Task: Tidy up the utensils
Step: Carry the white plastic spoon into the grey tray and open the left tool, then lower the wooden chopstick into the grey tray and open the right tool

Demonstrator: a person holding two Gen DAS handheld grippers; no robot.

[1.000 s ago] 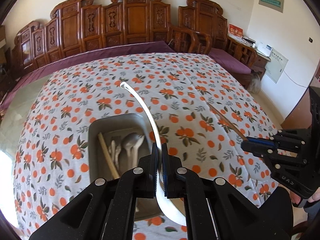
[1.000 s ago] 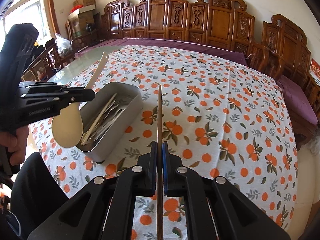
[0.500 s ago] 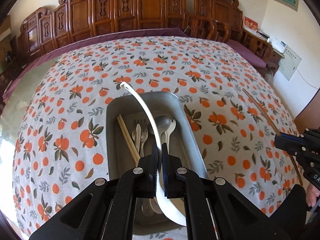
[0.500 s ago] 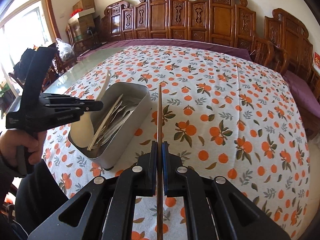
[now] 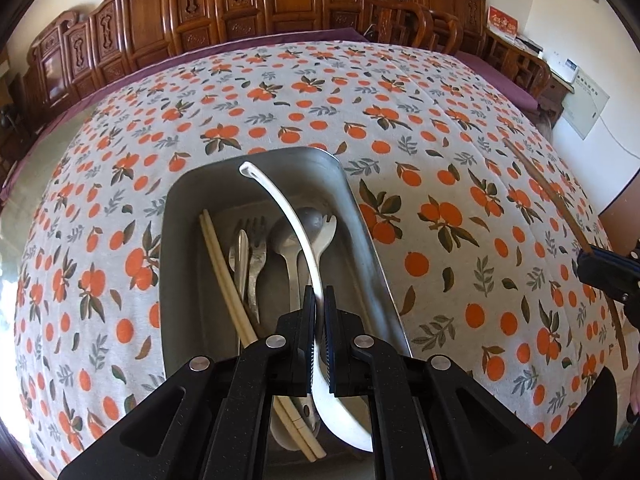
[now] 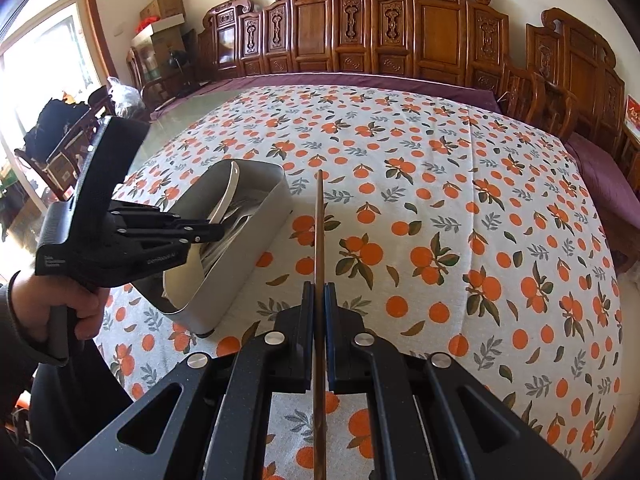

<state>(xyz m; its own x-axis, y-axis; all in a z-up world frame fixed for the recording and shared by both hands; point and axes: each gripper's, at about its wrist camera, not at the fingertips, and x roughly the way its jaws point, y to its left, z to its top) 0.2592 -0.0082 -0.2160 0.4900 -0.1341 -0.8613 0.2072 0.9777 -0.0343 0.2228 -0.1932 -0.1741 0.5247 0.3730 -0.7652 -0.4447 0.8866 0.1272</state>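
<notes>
Two grippers: each is carrying one utensil, both close to the metal tin (image 5: 362,248).
Left gripper (image 5: 318,312): jaws pinching the white ladle (image 5: 296,236) by its curved handle, bowl end hanging below the jaws, handle tip reaching toward the tin's far wall.
Why held so: ladle is lined up lengthwise with the tin, so it looks ready to be lowered in alongside the rest; judged, not seen.
Right gripper (image 6: 318,312): jaws pressed onto a brown chopstick (image 6: 319,232), which points straight ahead above the cloth, just right of the tin.
Why held so: probably waiting its turn until the left side is out of the way.
Tin contents: pale chopsticks (image 5: 224,276) along the left wall, metal forks (image 5: 252,256), a metal spoon (image 5: 286,248), a white spork (image 5: 324,236), all lying lengthwise.
Stage: sorting seems near its end; no loose utensils visible on the cloth.
Risk: long ladle may catch the tin's rim or sit atop the forks.
Worktop (image 6: 440,200): large, covered by a white cloth printed with oranges and leaves; purple cloth at the far edge.
Room: carved wooden chairs (image 6: 440,40) along the wall, bright window and boxes on the left.
</notes>
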